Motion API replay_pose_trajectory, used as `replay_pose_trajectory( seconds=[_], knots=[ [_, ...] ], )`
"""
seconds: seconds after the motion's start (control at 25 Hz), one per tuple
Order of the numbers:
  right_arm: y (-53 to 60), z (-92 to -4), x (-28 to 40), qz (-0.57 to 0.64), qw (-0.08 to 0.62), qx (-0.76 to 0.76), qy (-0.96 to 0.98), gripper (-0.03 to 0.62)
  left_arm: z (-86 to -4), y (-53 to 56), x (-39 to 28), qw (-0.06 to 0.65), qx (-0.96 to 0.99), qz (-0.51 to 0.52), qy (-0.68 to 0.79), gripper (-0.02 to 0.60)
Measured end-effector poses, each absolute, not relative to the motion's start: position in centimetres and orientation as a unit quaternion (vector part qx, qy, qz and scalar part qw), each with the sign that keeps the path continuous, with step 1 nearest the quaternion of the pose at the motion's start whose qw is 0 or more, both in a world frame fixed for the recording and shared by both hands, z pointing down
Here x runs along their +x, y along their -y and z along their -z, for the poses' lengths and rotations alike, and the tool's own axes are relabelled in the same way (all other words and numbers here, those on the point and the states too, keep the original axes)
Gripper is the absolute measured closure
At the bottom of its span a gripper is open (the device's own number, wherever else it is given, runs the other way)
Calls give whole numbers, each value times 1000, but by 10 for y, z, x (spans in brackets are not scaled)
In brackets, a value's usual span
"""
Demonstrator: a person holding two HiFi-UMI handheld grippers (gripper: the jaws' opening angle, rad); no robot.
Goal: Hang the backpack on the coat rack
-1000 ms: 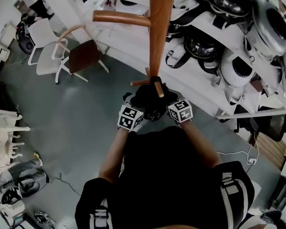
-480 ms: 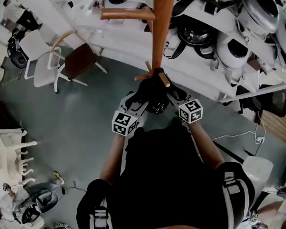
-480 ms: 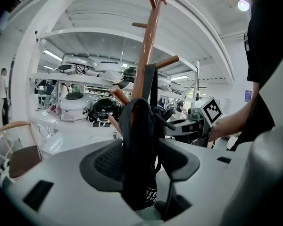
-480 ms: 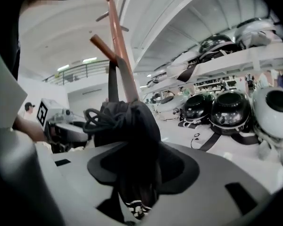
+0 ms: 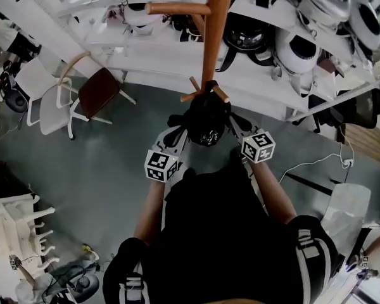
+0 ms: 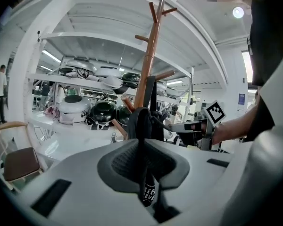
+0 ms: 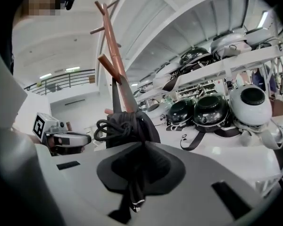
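Note:
The black backpack hangs bunched against the wooden coat rack, just under its low pegs. My left gripper holds it from the left and my right gripper from the right. In the left gripper view the jaws of the left gripper are closing, pinched on a black backpack strap, with the rack's pole behind. In the right gripper view the right gripper is likewise closing on black backpack fabric in front of the pole.
White shelves with dark and white helmets run behind the rack. A chair with a brown seat and a white chair stand to the left. A cable lies on the grey floor at right.
Both grippers have risen with the backpack along the pole, and the bundle now sits right under the low pegs. The view has shifted toward the shelves.

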State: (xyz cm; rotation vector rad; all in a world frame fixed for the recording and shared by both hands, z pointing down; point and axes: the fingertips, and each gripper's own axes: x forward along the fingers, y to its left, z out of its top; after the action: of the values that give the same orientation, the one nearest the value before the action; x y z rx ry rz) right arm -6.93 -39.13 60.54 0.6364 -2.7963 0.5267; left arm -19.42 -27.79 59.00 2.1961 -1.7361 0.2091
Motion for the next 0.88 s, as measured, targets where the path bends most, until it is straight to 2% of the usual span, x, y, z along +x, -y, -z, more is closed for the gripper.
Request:
replay_pose_trajectory(
  seconds=[0.08, 0.28, 0.88],
  knots=[
    [386, -602, -68, -169, 111, 230, 952, 579, -589, 275, -195, 166, 781, -76, 598, 538],
    [366, -604, -74, -143, 122, 249, 950, 580, -593, 267, -200, 167, 800, -96, 568, 545],
    [316, -611, -78, -176, 108, 315, 926, 580, -604, 239, -213, 173, 837, -119, 504, 543]
  ],
)
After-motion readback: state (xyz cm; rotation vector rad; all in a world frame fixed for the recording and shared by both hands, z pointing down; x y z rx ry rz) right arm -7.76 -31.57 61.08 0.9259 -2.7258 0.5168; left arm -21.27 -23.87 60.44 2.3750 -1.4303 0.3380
